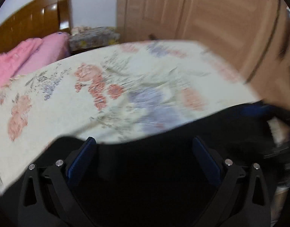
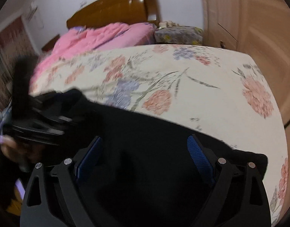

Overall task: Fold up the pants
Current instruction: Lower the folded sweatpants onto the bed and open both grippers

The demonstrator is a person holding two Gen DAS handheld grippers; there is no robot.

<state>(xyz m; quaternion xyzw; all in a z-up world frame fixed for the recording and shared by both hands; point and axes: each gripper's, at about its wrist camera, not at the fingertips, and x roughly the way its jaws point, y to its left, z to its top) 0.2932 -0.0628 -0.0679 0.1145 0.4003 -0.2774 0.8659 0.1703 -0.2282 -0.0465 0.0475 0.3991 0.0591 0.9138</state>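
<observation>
Black pants (image 1: pixel 145 174) lie on the near part of a bed covered by a cream floral spread (image 1: pixel 88 106). My left gripper (image 1: pixel 144 139) hovers over the pants' far edge, blue pads wide apart and nothing pinched. In the right wrist view the pants (image 2: pixel 137 130) stretch across the spread (image 2: pixel 211 106), one end reaching the right edge of the bed. My right gripper (image 2: pixel 144 137) stands open above them, pads far apart. The left gripper (image 2: pixel 42 121) appears blurred at the left, over the pants' other end, with a hand behind it.
Pink quilts (image 2: pixel 99 36) are heaped at the head of the bed under a brown wooden headboard (image 2: pixel 114 5). A cloth-covered bedside stand (image 2: pixel 179 34) sits beside it. Light wooden wardrobe doors (image 2: pixel 258 28) run along the bed's right side.
</observation>
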